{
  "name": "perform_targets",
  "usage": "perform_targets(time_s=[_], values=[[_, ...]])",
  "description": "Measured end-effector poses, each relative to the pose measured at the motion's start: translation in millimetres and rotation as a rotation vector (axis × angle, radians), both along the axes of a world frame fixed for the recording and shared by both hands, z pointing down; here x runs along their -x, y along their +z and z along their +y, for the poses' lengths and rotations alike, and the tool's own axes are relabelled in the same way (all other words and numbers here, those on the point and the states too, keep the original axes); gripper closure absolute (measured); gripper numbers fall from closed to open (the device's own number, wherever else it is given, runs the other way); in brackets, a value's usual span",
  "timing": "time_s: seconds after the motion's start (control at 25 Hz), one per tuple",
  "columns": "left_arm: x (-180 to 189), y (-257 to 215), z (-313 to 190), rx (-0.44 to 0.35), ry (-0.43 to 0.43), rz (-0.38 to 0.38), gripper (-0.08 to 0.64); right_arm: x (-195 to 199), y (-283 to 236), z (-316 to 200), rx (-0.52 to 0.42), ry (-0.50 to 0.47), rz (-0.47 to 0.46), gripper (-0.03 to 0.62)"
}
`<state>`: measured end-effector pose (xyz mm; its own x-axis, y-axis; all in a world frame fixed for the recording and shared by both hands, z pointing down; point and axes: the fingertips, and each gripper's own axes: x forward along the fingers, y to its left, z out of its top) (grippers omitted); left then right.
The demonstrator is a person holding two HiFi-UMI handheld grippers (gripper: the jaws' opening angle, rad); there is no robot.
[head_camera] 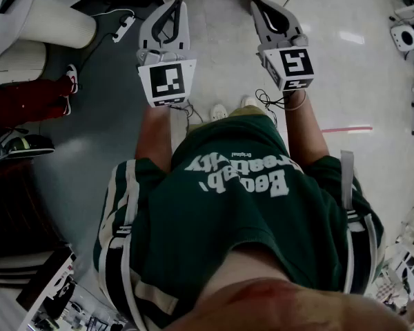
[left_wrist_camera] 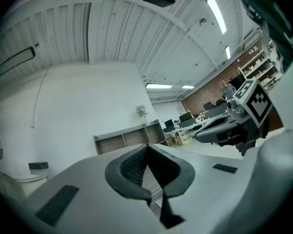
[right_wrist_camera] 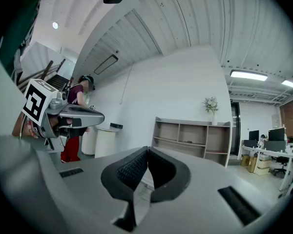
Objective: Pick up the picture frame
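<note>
Grey ribbed pads are meeting tip to tip on the left tool (left_wrist_camera: pixel 147 152), clenched on nothing but air. The right tool (right_wrist_camera: pixel 147 154) is doing the same, with its jaws pressed together and nothing between them. Both are pointing level and forward, side by side and a little apart, each showing at the edge of the other's view. Below them, the pale floor (head_camera: pixel 214 54) and the person's white shoes (head_camera: pixel 219 112) are showing past a green shirt (head_camera: pixel 234 212).

Ahead of the right tool an open shelf unit (right_wrist_camera: pixel 195 136) is standing against the white wall with a small plant (right_wrist_camera: pixel 211 104) on top. Beyond the left tool, far off on the right tool's side, office desks (left_wrist_camera: pixel 195 123) are lining a brick-walled room.

No view is showing the picture frame: it is neither between the jaws, nor beneath the tools, nor plainly on the shelves, where any small items are too faint to tell.

By my judgement the task is only beginning, and the search and approach are the step in hand. The next move is likely calling for finding the frame, bringing one tool up to it, spreading the jaws wider than its edge, and closing on the border rather than the glass.
</note>
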<state>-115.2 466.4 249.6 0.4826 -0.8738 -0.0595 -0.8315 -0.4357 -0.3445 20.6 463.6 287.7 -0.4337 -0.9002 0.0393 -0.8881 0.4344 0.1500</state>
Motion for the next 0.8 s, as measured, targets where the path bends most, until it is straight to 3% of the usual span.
perform_targets(time_s=[0.8], values=[[21, -4, 1, -0.023, -0.005, -0.002, 0.541, 20, -5, -3, -0.019, 0.017, 0.006, 0.558]])
